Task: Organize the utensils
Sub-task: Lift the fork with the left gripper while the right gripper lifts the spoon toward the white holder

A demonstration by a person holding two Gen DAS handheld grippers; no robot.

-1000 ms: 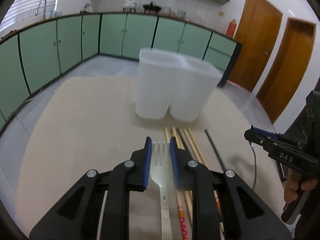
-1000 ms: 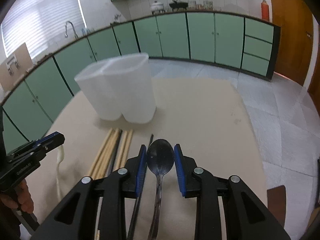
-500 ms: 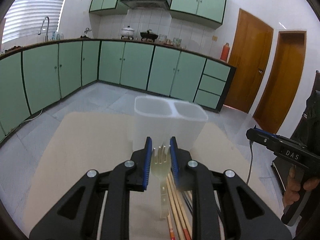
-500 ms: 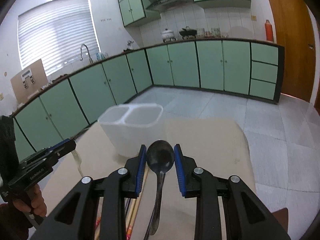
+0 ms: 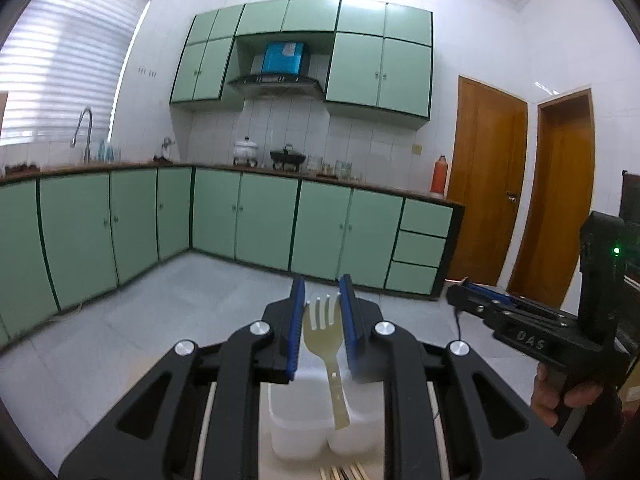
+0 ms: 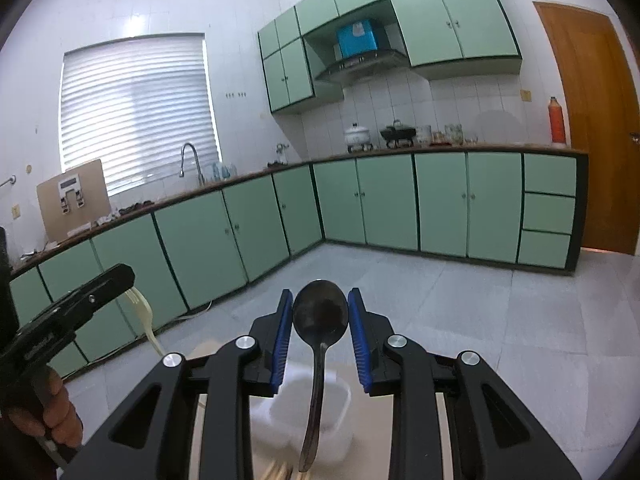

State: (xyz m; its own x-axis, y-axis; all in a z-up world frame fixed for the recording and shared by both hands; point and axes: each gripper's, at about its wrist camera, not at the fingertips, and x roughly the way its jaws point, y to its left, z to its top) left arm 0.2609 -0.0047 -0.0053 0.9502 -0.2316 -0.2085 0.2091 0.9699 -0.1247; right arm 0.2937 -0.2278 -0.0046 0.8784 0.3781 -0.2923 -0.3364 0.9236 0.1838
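Observation:
My left gripper [image 5: 322, 304] is shut on a cream plastic fork [image 5: 325, 334], tines forward, handle hanging down over the white two-compartment holder [image 5: 296, 428]. My right gripper [image 6: 320, 316] is shut on a black spoon [image 6: 320, 320], its handle hanging over the same holder [image 6: 332, 412]. Both are lifted well above the table. Chopstick ends [image 5: 346, 472] lie on the table before the holder. The right gripper shows in the left wrist view [image 5: 464, 298], and the left gripper with the fork [image 6: 142, 316] shows in the right wrist view.
The beige table [image 5: 292, 468] is mostly hidden under the grippers. Green kitchen cabinets [image 5: 260, 220] and a counter run along the far walls. Wooden doors [image 5: 488, 184] stand at the right. Grey tile floor [image 6: 480, 312] lies beyond the table.
Both grippers have risen and tilted up with the fork and the spoon. The holder has dropped low in both views, under the hanging handles.

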